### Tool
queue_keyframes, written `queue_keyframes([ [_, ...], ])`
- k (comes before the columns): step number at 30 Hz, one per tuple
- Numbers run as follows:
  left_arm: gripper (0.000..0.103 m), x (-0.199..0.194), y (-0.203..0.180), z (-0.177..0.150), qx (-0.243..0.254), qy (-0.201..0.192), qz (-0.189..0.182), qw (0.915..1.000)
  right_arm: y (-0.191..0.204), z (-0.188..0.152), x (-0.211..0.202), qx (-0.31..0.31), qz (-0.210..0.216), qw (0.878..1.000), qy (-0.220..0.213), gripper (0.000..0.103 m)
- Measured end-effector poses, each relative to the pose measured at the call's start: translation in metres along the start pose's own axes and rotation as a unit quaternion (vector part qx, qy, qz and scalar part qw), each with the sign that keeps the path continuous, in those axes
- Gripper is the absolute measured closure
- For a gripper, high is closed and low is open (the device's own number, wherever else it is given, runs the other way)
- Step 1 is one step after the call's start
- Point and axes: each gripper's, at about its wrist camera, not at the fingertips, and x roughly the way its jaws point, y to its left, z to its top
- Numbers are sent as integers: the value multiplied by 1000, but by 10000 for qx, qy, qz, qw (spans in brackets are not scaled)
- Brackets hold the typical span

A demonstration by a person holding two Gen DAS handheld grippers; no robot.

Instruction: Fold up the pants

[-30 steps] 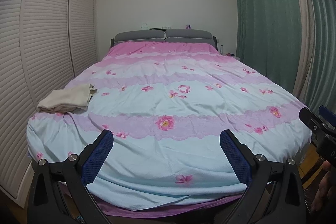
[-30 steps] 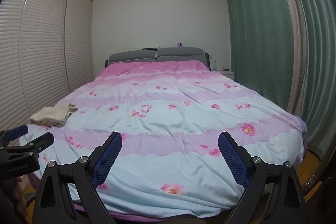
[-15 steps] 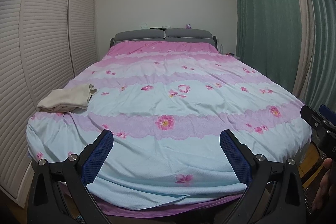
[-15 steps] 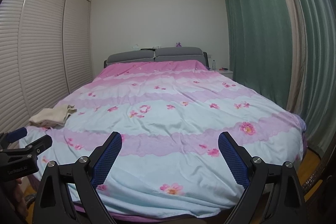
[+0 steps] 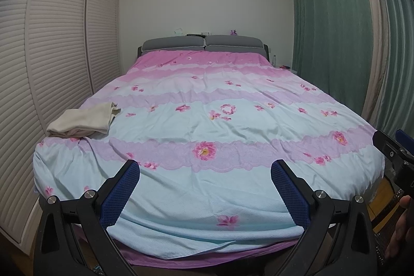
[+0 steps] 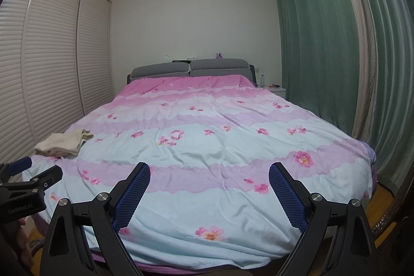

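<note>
Cream pants (image 5: 84,120) lie bunched near the left edge of the bed; they also show in the right wrist view (image 6: 63,142). My left gripper (image 5: 205,172) is open and empty, held off the foot of the bed, well short of the pants and to their right. My right gripper (image 6: 209,173) is open and empty, also at the foot of the bed, further right. Each gripper shows at the edge of the other's view: the right one (image 5: 396,151), the left one (image 6: 28,177).
A bed with a pink, lilac and pale blue floral cover (image 5: 207,126) fills the room. White louvred wardrobe doors (image 5: 51,43) run close along its left side. Green curtains (image 5: 336,30) hang on the right, with a nightstand (image 6: 276,89) beside the grey headboard (image 5: 204,42).
The right wrist view has tilted up a little, so the bed sits lower in it. The left gripper is almost still. Both stay open and empty.
</note>
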Motion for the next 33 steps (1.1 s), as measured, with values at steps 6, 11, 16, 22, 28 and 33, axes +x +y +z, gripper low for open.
queue_keyframes([
  [6,0,0,2,1,-69,21,-53,10000,0,0,0,1,0,10000,4,9],
  [11,0,1,-1,-1,6,59,35,10000,1,-1,-1,-1,-3,10000,1,9],
  [16,0,0,-3,-3,21,26,50,10000,1,-1,-1,2,-1,10000,-1,9],
  [22,0,3,-5,-5,64,56,99,9999,1,-1,-1,5,-1,10000,-1,9],
  [28,0,4,-5,-5,59,39,130,9999,0,-1,0,0,3,10000,-4,9],
  [33,0,2,-7,-6,161,-42,141,9998,0,-2,0,1,3,10000,-6,9],
])
